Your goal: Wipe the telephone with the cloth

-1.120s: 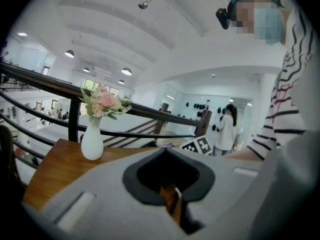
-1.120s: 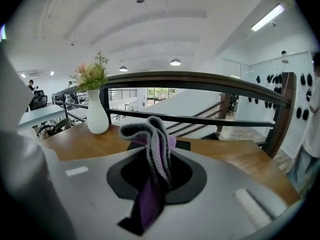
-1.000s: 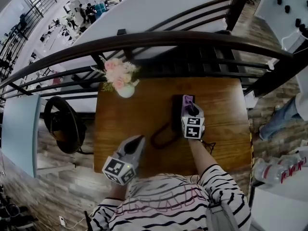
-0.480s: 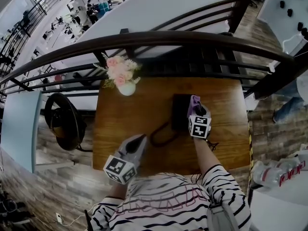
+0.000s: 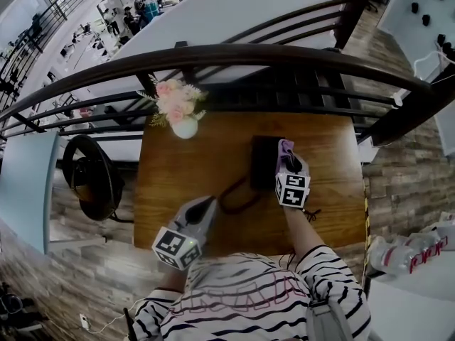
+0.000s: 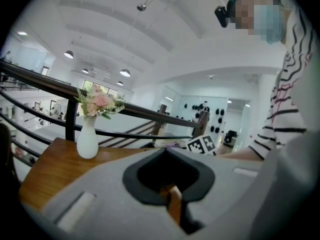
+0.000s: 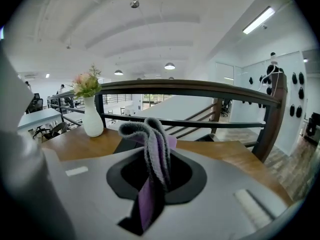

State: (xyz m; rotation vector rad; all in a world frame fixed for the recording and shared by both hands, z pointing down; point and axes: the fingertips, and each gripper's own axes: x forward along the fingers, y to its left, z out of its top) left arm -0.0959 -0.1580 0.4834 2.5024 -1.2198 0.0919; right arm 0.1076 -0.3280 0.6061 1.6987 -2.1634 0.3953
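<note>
Presently the right claw (image 5: pixel 287 156) (image 7: pixel 152 134) is clenched on the cloth (image 5: pixel 286 146) (image 7: pixel 152 149). A grey and purple fold stands up between the jaws, and a purple strip hangs down through the hollow behind them. In the head view this claw sits over the right side of the telephone (image 5: pixel 261 162), with the cloth at the telephone's far right corner. Whether the cloth presses on the casing cannot be told.

The telephone is black and lies flat near the middle of the wooden counter (image 5: pixel 178 176), slightly right of centre. A dark cord (image 5: pixel 238 197) loops from its near left side across the wood.

The left claw (image 5: pixel 207 204) (image 6: pixel 165 153) is clenched on nothing; its jaws meet at the tips, and only a sliver of counter shows through the gap behind them. It is held over the near left part of the counter, apart from the telephone, with its tip near the cord loop.

A white vase (image 5: pixel 184 128) (image 6: pixel 87 140) of pink flowers (image 5: pixel 173 101) stands at the far left of the counter, just before a dark railing (image 5: pixel 234 55).
</note>
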